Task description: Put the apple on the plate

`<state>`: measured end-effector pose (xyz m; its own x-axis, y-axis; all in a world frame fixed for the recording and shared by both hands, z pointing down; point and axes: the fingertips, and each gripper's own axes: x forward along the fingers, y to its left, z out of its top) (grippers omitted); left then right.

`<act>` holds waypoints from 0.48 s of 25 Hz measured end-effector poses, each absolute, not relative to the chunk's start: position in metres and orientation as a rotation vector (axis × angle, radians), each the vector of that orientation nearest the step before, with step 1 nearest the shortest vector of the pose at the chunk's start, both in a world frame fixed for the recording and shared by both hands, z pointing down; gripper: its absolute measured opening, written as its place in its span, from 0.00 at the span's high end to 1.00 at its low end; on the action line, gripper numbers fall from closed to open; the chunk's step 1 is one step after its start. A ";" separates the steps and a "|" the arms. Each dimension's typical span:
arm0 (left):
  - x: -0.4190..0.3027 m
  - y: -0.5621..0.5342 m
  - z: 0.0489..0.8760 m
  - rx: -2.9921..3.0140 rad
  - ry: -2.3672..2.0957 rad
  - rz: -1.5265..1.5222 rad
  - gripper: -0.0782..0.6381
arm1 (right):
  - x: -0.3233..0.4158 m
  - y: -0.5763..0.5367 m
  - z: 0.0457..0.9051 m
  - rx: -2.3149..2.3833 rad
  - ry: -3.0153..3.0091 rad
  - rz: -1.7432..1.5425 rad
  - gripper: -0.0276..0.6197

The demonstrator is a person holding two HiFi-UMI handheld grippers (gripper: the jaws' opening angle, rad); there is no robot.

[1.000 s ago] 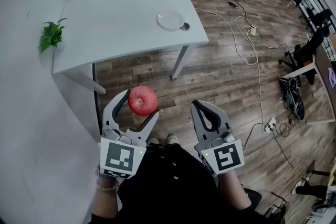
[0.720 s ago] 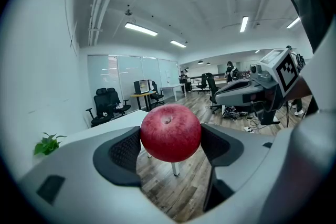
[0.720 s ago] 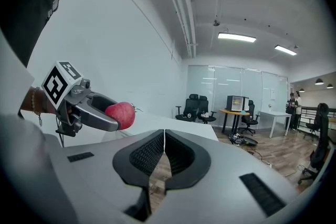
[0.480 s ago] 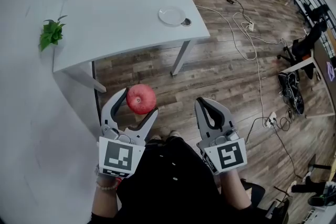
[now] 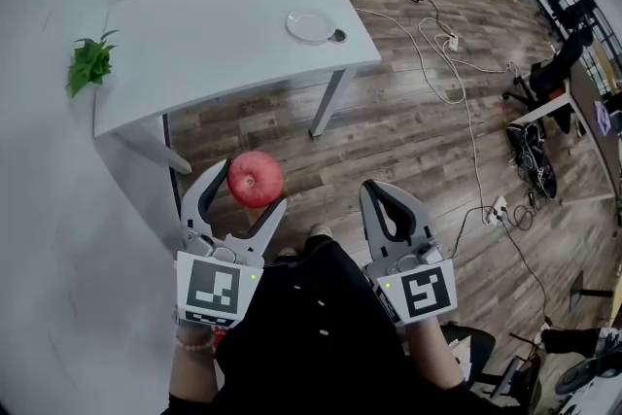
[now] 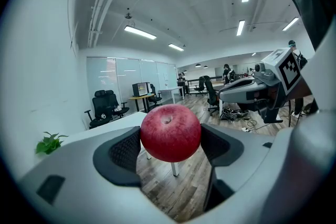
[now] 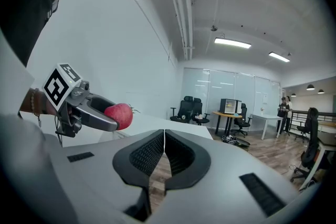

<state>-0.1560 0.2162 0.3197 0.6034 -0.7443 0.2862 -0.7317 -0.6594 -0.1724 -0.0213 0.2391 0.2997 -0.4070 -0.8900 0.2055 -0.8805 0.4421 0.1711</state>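
**Well short of the plate: apple carried in the left fingers, over the floor**

Arguably your biggest risk was the hold itself. Your left gripper (image 5: 251,187) had its fingers (image 6: 123,152) spread about as wide as the apple (image 5: 255,179) and pressed on its two sides. The fruit sat out near the tips, with its stem dimple turned up. A round, smooth apple gripped only at the sides could twist or slip free if you jolted the gripper or eased the squeeze while walking. Below it lay only the wooden floor (image 5: 408,141), at the lower left of the frame.

The plate (image 5: 310,25) stood at the upper middle of the frame, well apart from the apple. It sat near the right-hand edge of the white surface (image 5: 204,39), with a small dark round thing (image 5: 337,36) just beside it. A release off the plate's centre could have let the apple roll off the rim and over that edge. A low approach could have knocked the plate. Cables (image 5: 457,73) trailed over the floor at the right and could have caught your foot.

You held both grippers low and close to your body at the bottom of the frame, marker cubes nearest you and fingers pointing toward the surface. The left one leaned slightly right. Your right gripper (image 5: 387,201) had its fingers (image 7: 147,155) pressed together on nothing.
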 end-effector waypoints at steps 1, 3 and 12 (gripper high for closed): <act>-0.157 0.217 0.320 -2.787 1.294 -0.520 0.38 | -0.022 0.240 0.299 1.531 -2.430 -0.053 0.89; -0.159 0.219 0.320 -2.790 1.297 -0.511 0.38 | -0.023 0.240 0.298 1.529 -2.427 -0.057 0.89; -0.173 0.219 0.319 -2.776 1.355 -0.511 0.38 | -0.032 0.233 0.299 1.493 -2.437 -0.061 0.89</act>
<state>-0.1727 0.2191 0.3191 0.5725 -0.7689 0.2847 -0.7654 -0.6257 -0.1504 -0.0315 0.2325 0.2994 -0.4256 -0.8787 0.2162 -0.8669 0.4645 0.1811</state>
